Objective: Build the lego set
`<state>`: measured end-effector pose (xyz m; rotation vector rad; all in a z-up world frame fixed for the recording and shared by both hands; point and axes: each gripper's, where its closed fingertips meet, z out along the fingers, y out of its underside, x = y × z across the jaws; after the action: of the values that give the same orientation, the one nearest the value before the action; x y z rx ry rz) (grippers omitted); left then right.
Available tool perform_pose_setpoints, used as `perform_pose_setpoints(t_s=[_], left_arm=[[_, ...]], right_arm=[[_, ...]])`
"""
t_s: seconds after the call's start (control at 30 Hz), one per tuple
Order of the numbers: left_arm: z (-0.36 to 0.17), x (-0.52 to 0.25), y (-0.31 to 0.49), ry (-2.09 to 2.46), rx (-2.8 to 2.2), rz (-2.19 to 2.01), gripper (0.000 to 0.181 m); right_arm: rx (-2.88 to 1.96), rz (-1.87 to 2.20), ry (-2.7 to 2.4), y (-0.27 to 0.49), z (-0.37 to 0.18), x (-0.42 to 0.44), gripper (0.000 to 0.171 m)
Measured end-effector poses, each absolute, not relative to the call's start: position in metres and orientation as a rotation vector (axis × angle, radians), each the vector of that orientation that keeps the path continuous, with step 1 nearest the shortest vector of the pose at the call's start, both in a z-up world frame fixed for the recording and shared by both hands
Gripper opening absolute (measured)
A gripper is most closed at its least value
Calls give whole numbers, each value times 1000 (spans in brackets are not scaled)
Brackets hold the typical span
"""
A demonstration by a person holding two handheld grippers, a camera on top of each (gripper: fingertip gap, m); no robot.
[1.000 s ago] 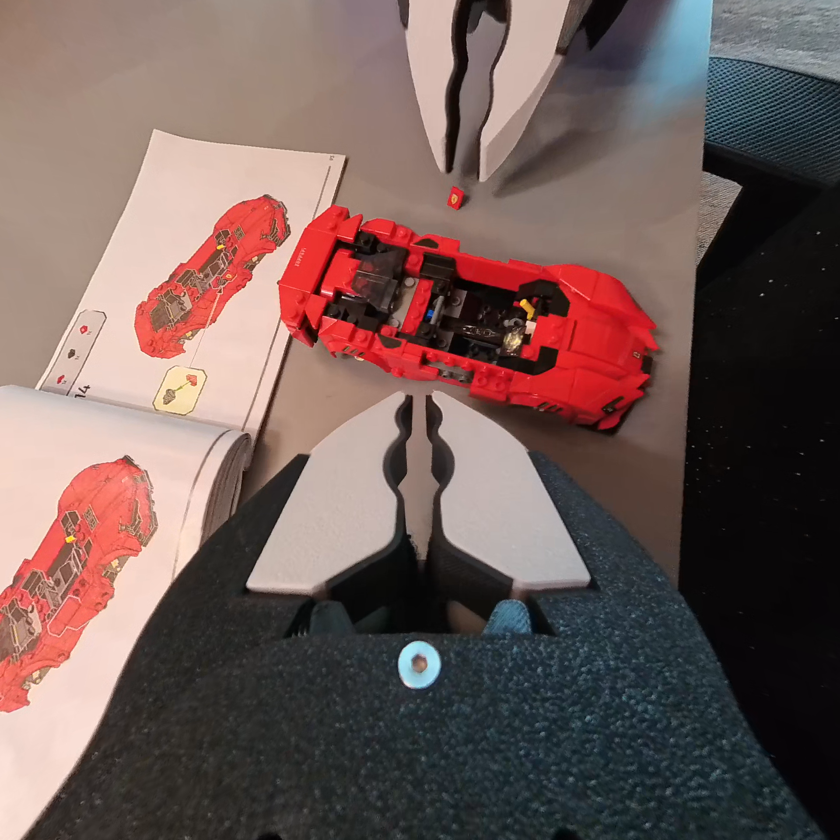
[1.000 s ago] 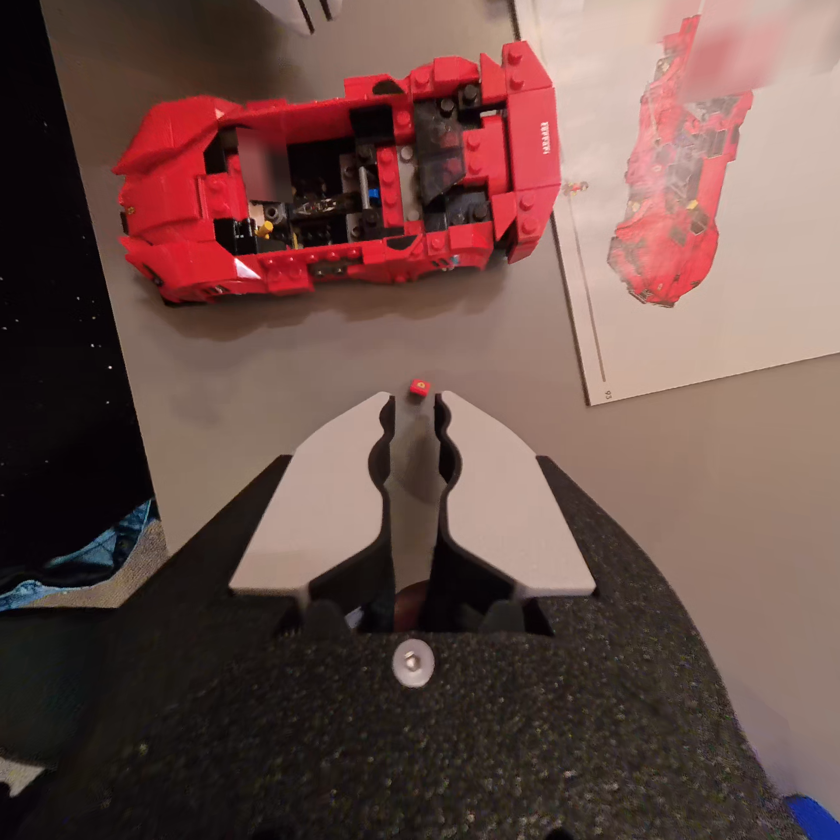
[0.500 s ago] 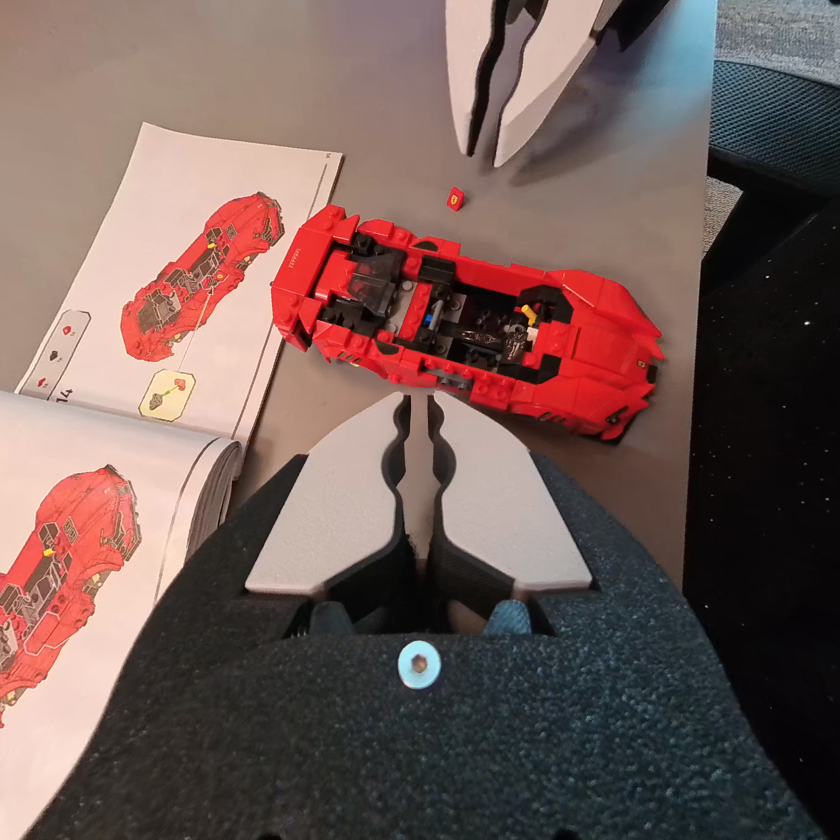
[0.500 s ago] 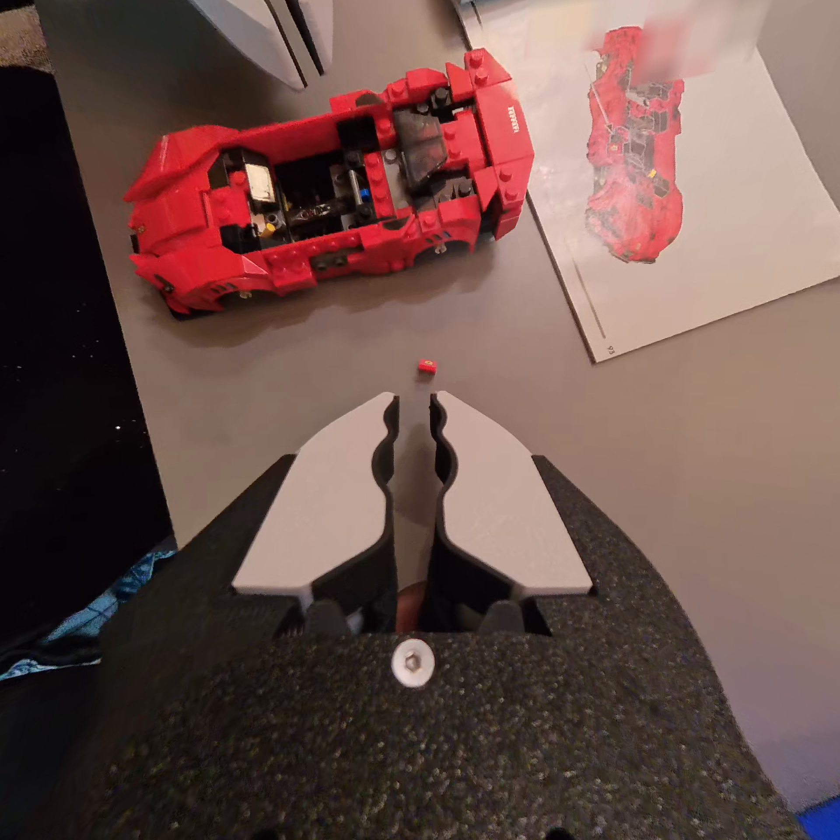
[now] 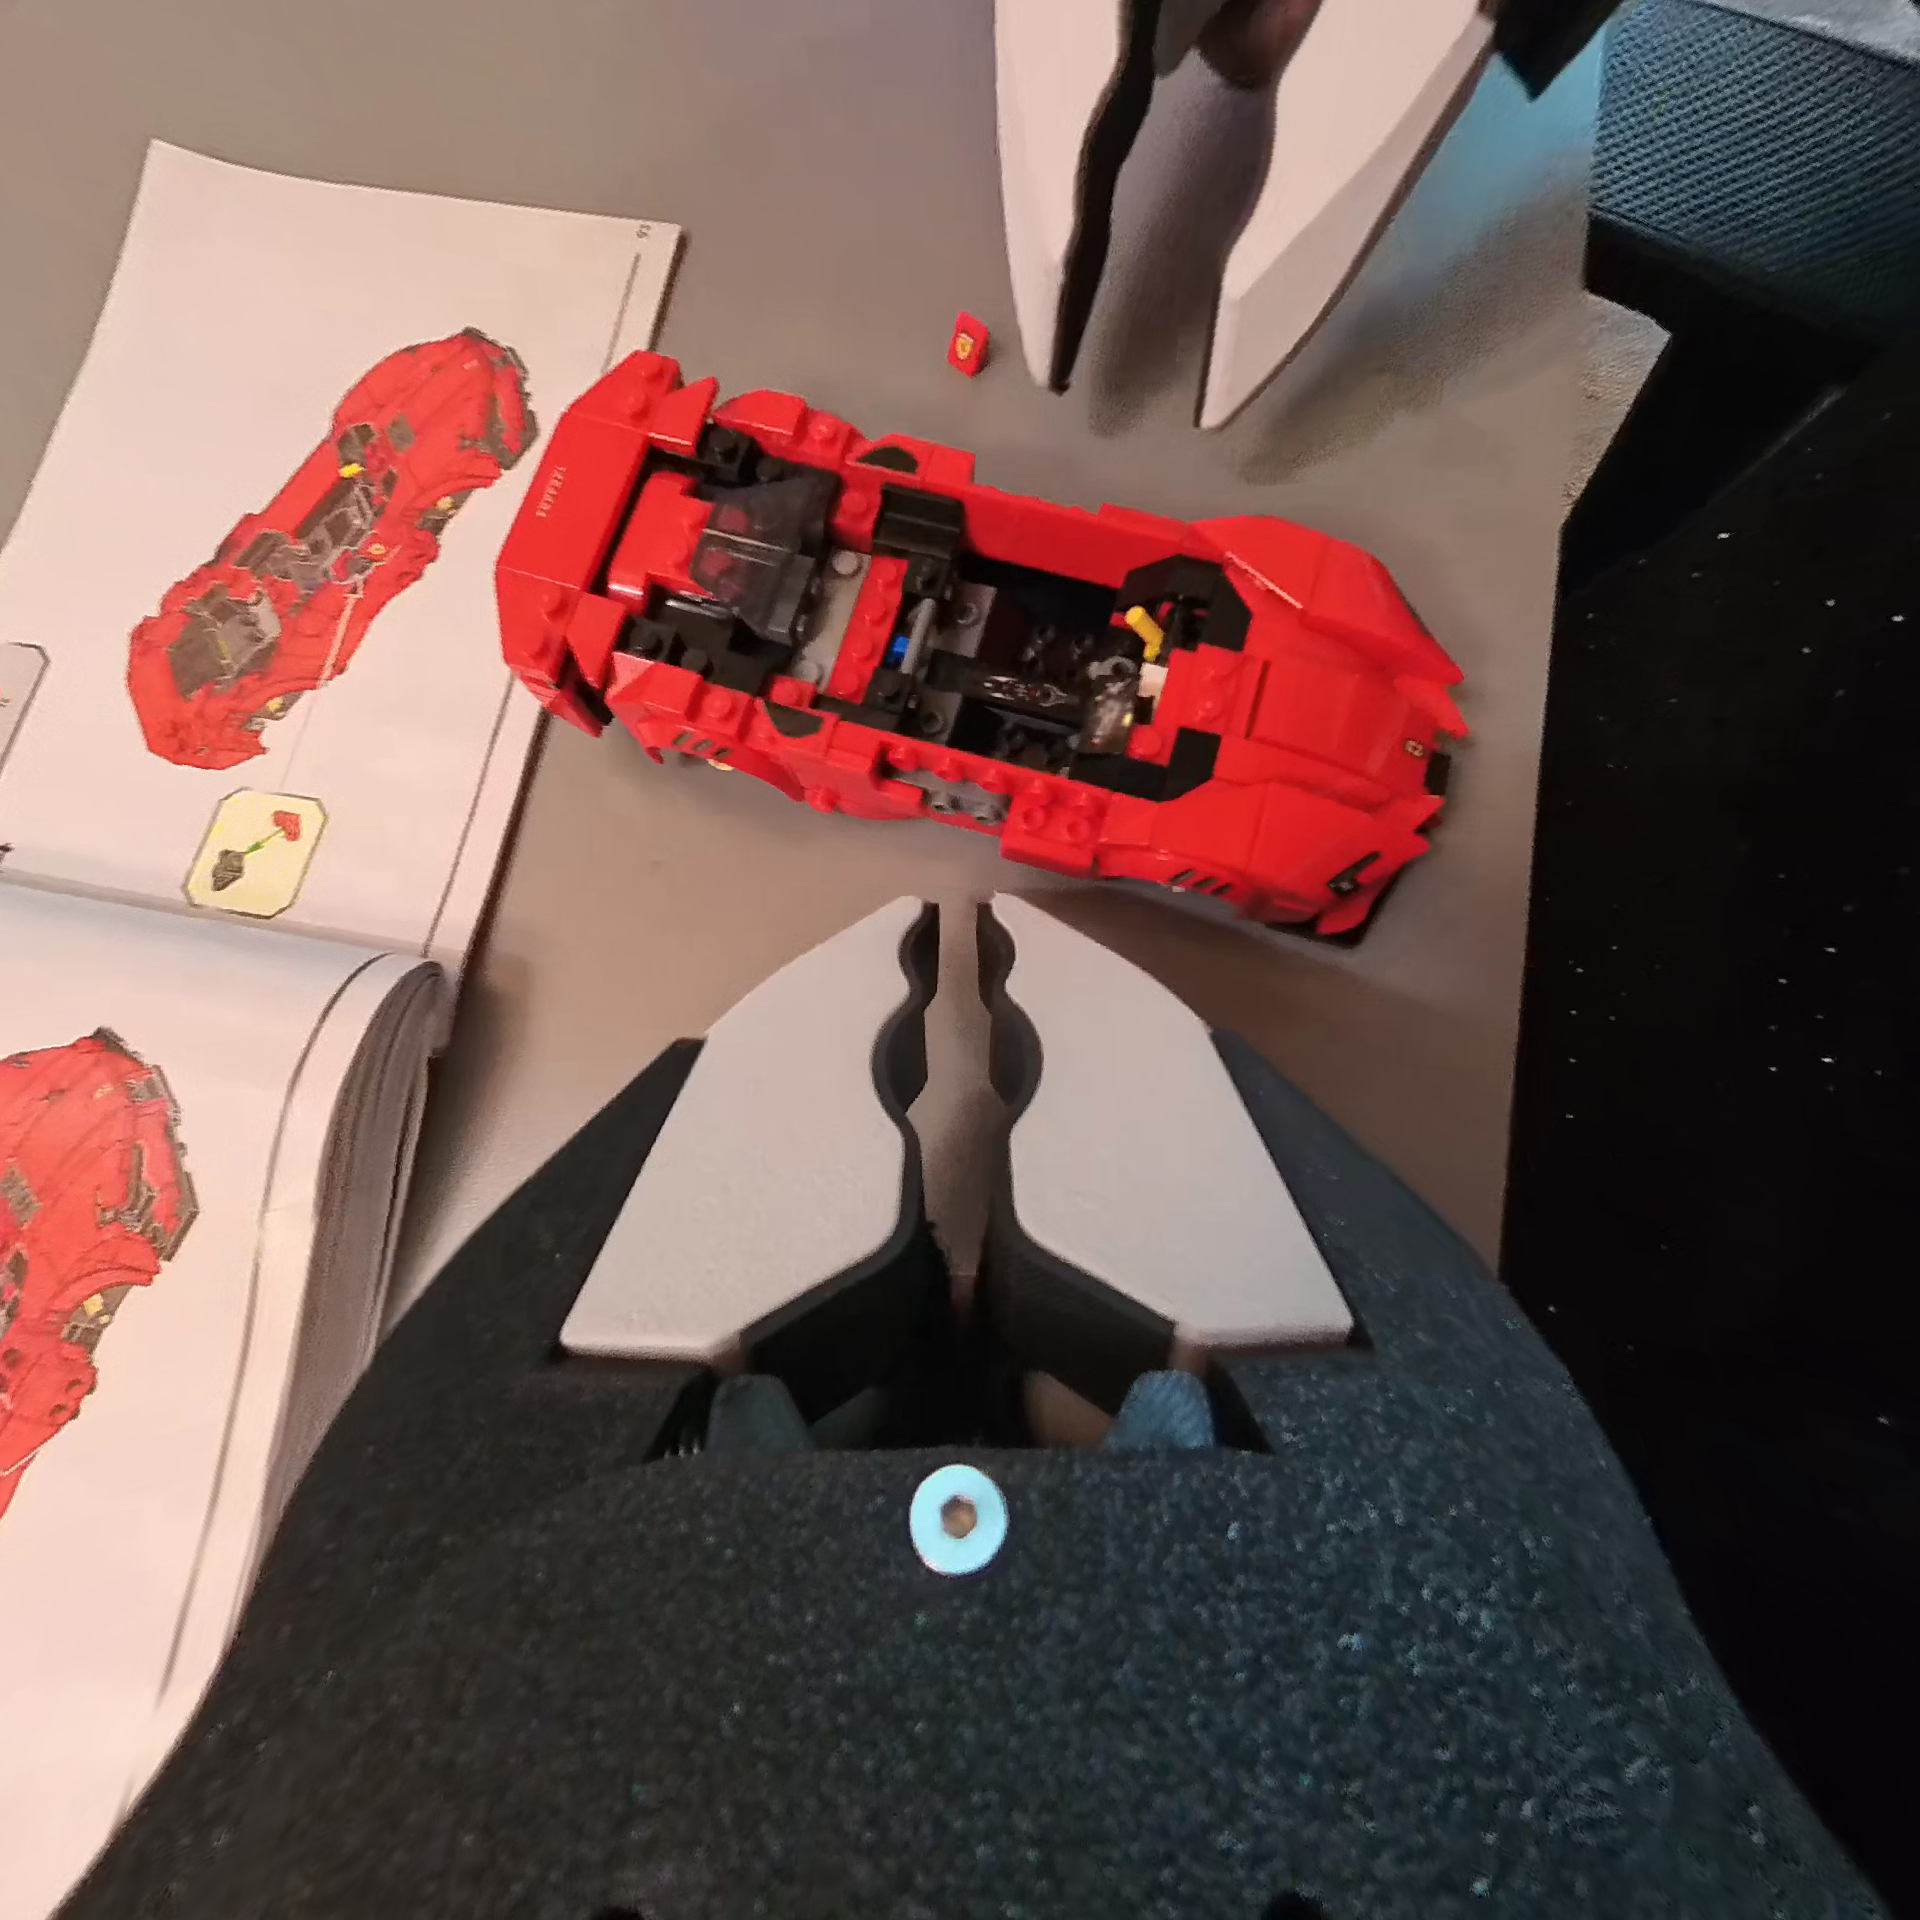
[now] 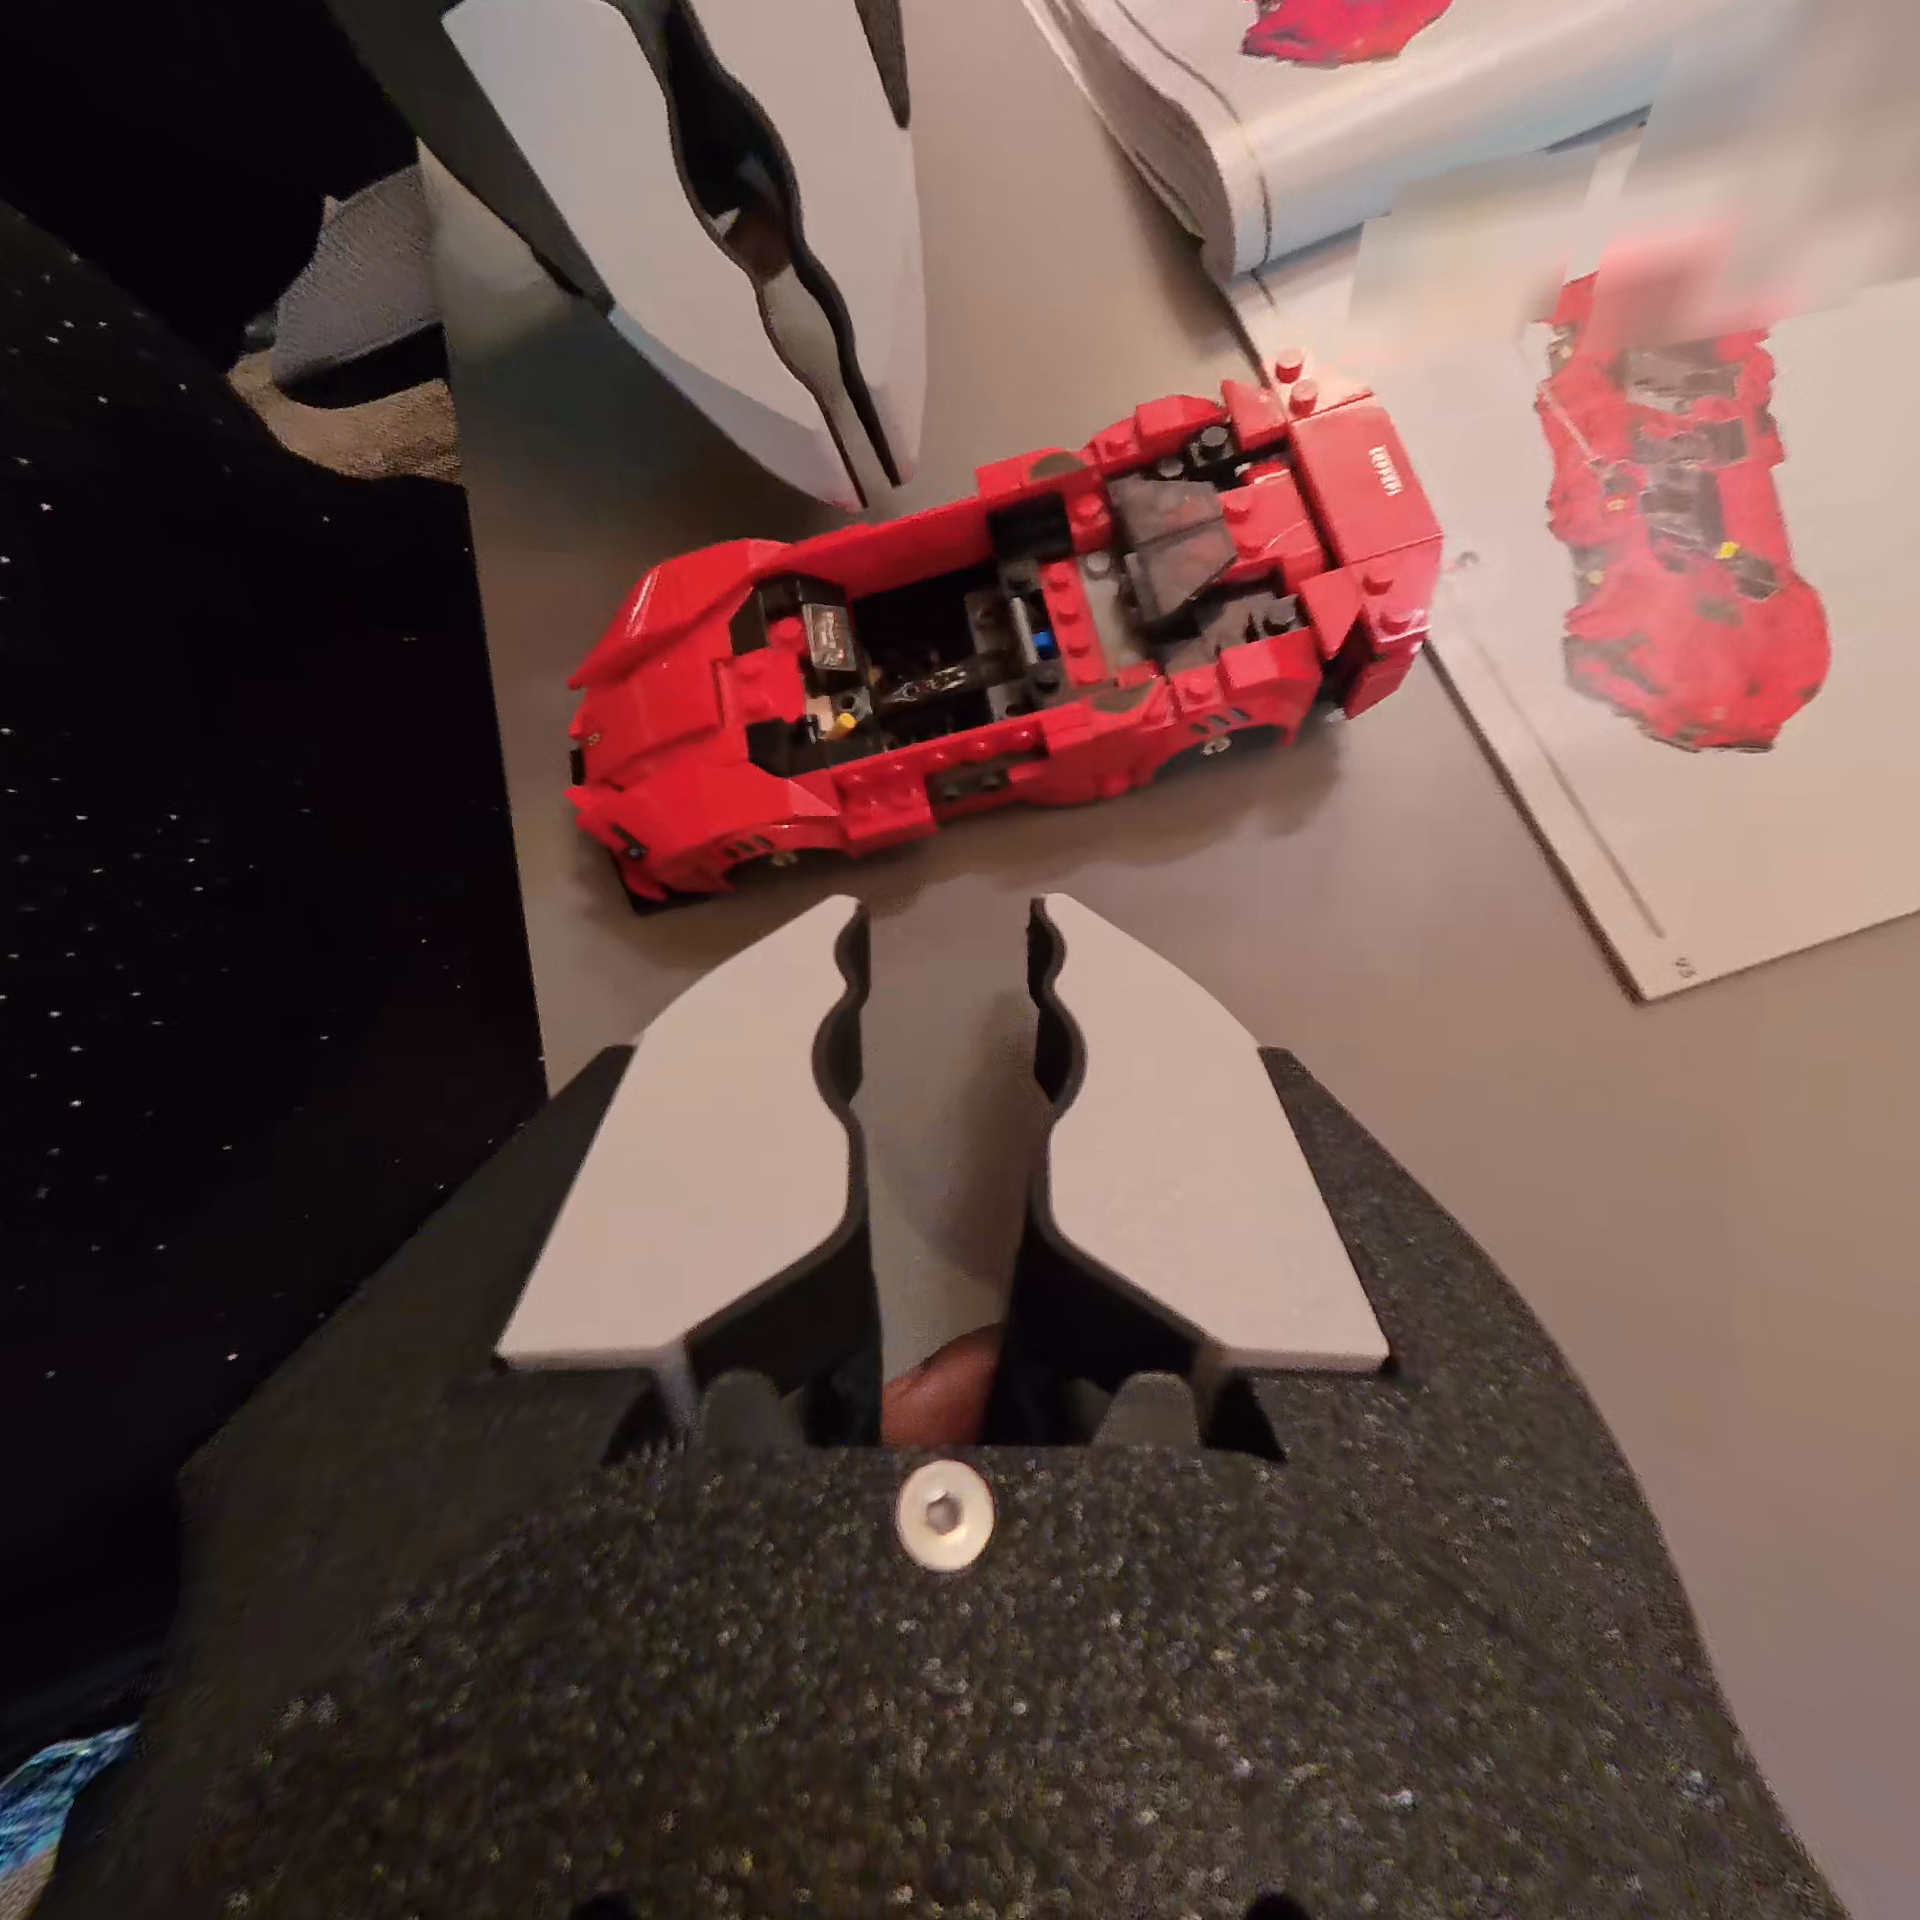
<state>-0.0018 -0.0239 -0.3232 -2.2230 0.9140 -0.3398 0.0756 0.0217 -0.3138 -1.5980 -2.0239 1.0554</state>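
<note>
Now wider: right gripper (image 6: 945, 914) jaws.

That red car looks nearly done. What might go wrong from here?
1. The tiny loose red piece lies beside the right hand-held gripper, not between its open fingers; a nudge might flick it away.
2. The red car sits close to the table edge, so a push could send it off.
3. The left hand-held gripper hovers just short of the car and might knock bricks loose.
</note>
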Motion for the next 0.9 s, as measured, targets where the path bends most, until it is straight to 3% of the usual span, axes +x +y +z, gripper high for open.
perform_pose_setpoints(t_s=[0.2,0.37,0.6,0.67,0.7,0.77,0.8,0.9], left_arm=[[-323,2,-25,911,-2221,-338,8],[-315,-9,-13,742,-2221,-273,36],[-310,-11,-12,706,-2211,-240,42],[-308,-13,-8,682,-2220,-242,49],[-306,-15,-5,661,-2231,-258,62],[-302,-17,4,591,-2264,-282,114],[-301,-20,8,557,-2278,-268,131],[-288,-24,17,499,-2239,-196,146]], right_arm=[[-1636,989,-1946,32,-313,81,30],[-1710,785,-1837,54,-318,94,29],[-1706,747,-1724,65,-312,89,20],[-1693,734,-1684,67,-302,91,31],[-1702,728,-1668,68,-302,92,41],[-1745,709,-1634,69,-304,95,73],[-1770,688,-1615,70,-307,98,85],[-1785,633,-1566,69,-304,104,107]])
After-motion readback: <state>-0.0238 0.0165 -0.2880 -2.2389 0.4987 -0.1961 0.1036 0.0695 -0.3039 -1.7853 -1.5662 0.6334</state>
